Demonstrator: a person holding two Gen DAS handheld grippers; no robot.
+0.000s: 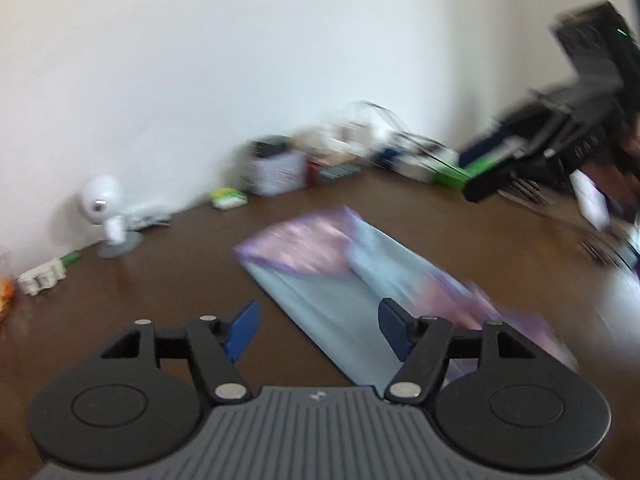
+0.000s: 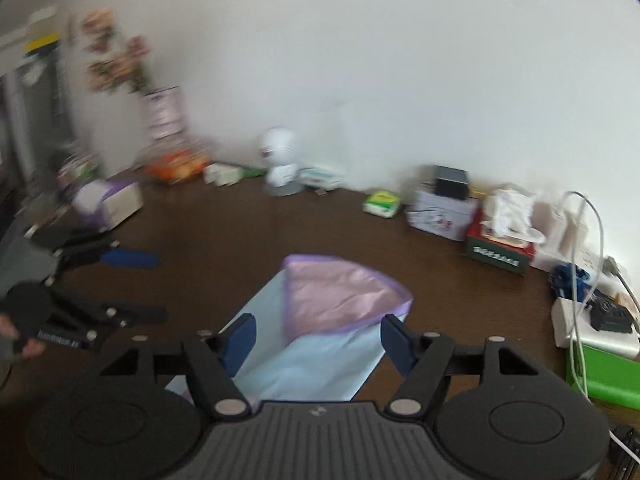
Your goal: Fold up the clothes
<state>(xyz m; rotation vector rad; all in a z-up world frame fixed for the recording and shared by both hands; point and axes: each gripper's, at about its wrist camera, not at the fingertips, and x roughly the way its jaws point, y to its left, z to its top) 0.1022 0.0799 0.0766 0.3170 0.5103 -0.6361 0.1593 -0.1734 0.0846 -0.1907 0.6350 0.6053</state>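
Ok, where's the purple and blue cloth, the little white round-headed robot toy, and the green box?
cloth [image 2: 316,344]: right wrist view, on its light blue part.
robot toy [image 2: 276,146]: right wrist view, on its round head.
green box [image 2: 382,202]: right wrist view, on its top.

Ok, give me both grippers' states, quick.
Left gripper: open, holding nothing; the folded garment lies on the table below it.
Right gripper: open, holding nothing, above the same garment.

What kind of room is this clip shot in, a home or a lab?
Most likely a home: a dark wooden table against a plain white wall, with household clutter along the back, such as a small white desk lamp, a tissue box and flowers in a vase.
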